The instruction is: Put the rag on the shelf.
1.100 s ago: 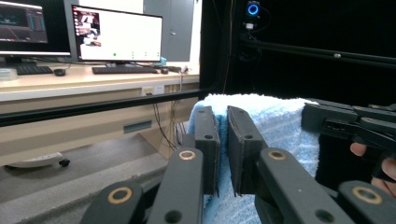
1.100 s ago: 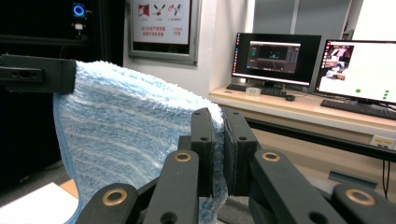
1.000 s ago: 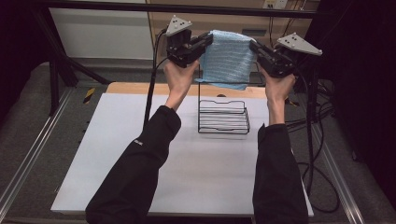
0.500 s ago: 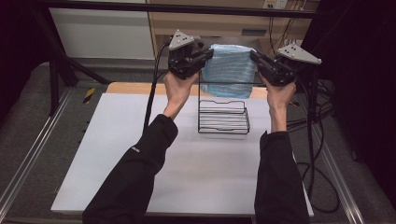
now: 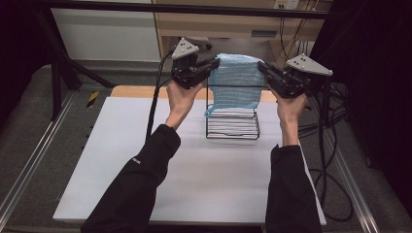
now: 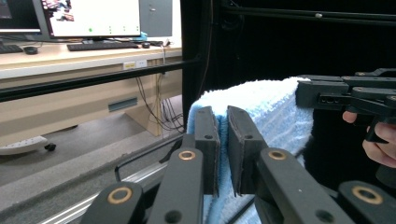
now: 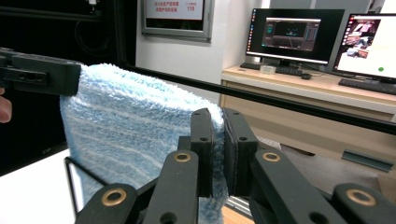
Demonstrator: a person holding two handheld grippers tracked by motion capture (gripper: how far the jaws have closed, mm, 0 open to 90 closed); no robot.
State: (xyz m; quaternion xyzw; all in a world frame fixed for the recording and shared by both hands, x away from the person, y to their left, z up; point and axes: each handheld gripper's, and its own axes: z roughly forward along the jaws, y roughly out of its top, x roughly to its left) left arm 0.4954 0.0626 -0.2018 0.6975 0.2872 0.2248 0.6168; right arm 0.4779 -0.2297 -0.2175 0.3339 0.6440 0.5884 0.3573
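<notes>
A light blue towel (image 5: 236, 81) hangs stretched between my two grippers, above a black wire rack (image 5: 232, 121) at the far side of the white table. My left gripper (image 5: 213, 64) is shut on the towel's left top corner, and my right gripper (image 5: 262, 68) is shut on its right top corner. In the left gripper view the towel (image 6: 266, 112) sits pinched between the jaws of the left gripper (image 6: 223, 116). The right gripper view shows the towel (image 7: 135, 126) clamped in the right gripper (image 7: 218, 119). The towel's lower edge drapes over the rack's top rail.
The white table top (image 5: 194, 170) lies in front of the rack. A wooden strip (image 5: 141, 91) runs along its far edge. Cables (image 5: 330, 160) trail down at the right. Desks with monitors (image 7: 299, 32) stand beyond the frame.
Both grippers have carried the towel down and toward the rack; its lower edge now hangs over the rack's top rail.
</notes>
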